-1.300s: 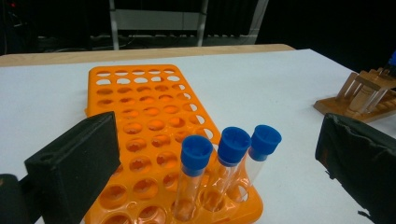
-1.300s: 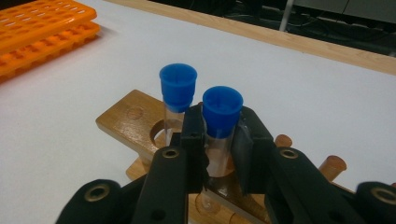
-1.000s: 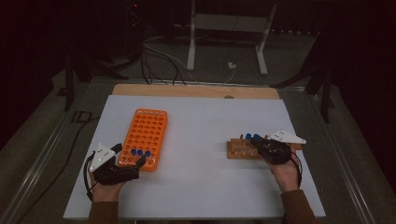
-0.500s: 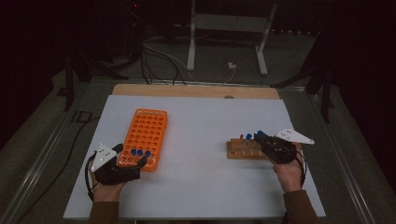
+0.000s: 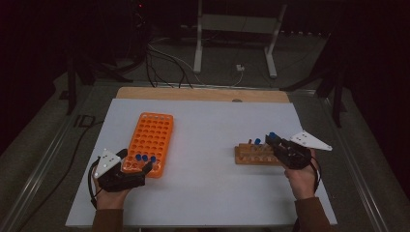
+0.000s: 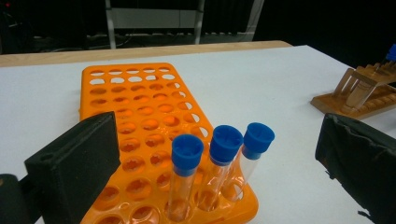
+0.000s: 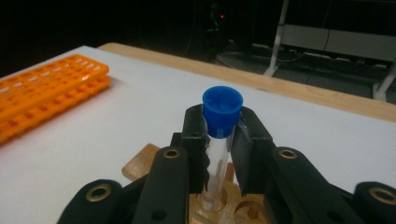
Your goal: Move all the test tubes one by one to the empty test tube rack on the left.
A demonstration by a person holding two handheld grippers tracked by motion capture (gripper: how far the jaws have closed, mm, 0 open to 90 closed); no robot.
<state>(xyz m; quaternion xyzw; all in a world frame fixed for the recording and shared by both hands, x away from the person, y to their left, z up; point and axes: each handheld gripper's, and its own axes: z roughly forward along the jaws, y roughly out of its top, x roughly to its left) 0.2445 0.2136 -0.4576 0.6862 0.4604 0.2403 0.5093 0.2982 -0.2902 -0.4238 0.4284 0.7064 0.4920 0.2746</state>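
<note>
My right gripper [image 7: 222,128] is shut on a clear test tube with a blue cap [image 7: 222,106]; the tube stands upright and its lower end is still at a hole of the wooden rack [image 7: 140,170]. From above, the right gripper [image 5: 274,140] hovers over the right end of the wooden rack [image 5: 249,155], where another blue-capped tube [image 5: 257,141] stands. The left gripper [image 5: 135,162] is open and straddles the near end of the orange rack [image 5: 151,135]. Three blue-capped tubes [image 6: 224,145] stand in the orange rack [image 6: 135,102] between the wide jaws of that left gripper [image 6: 217,140].
The racks sit on a white tabletop [image 5: 208,130] with a wooden strip [image 5: 203,94] along its far edge. Beyond it are a metal stand [image 5: 232,29] and cables on a dark floor. The wooden rack [image 6: 362,88] lies off to the right in the left gripper view.
The right gripper has lifted slightly with the blue-capped tube in its jaws. The left gripper has stayed in place at the orange rack.
</note>
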